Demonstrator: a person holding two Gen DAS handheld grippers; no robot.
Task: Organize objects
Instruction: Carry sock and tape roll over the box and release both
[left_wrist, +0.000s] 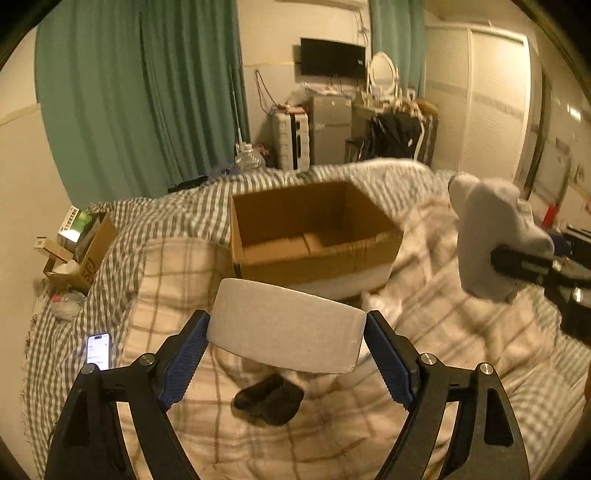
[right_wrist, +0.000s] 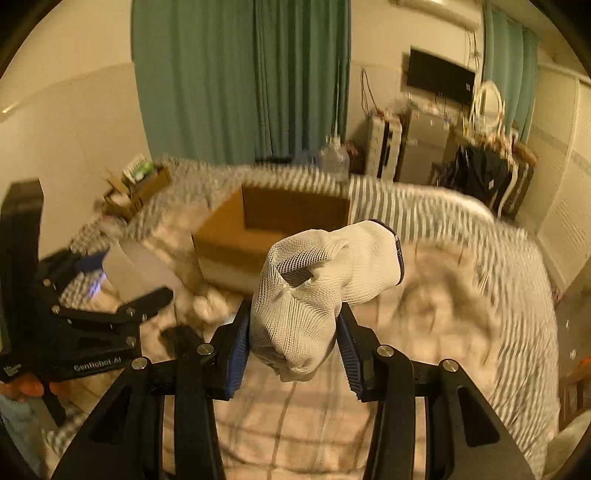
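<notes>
An open cardboard box (left_wrist: 314, 236) stands on the bed, also in the right wrist view (right_wrist: 273, 225). My left gripper (left_wrist: 286, 341) is shut on a white roll of tissue (left_wrist: 284, 330) and holds it above the quilt, just in front of the box. My right gripper (right_wrist: 293, 332) is shut on a bundle of white socks (right_wrist: 314, 280) and holds it in the air, right of the box; the socks also show in the left wrist view (left_wrist: 491, 236). A dark pair of socks (left_wrist: 269, 398) lies on the quilt below the roll.
A lit phone (left_wrist: 98, 350) lies on the bed at the left. A small carton of clutter (left_wrist: 79, 251) sits at the bed's far left edge. Beyond the bed are green curtains (left_wrist: 147, 99), a water jug (left_wrist: 249, 157), a fridge (left_wrist: 330, 129) and a wardrobe (left_wrist: 491, 110).
</notes>
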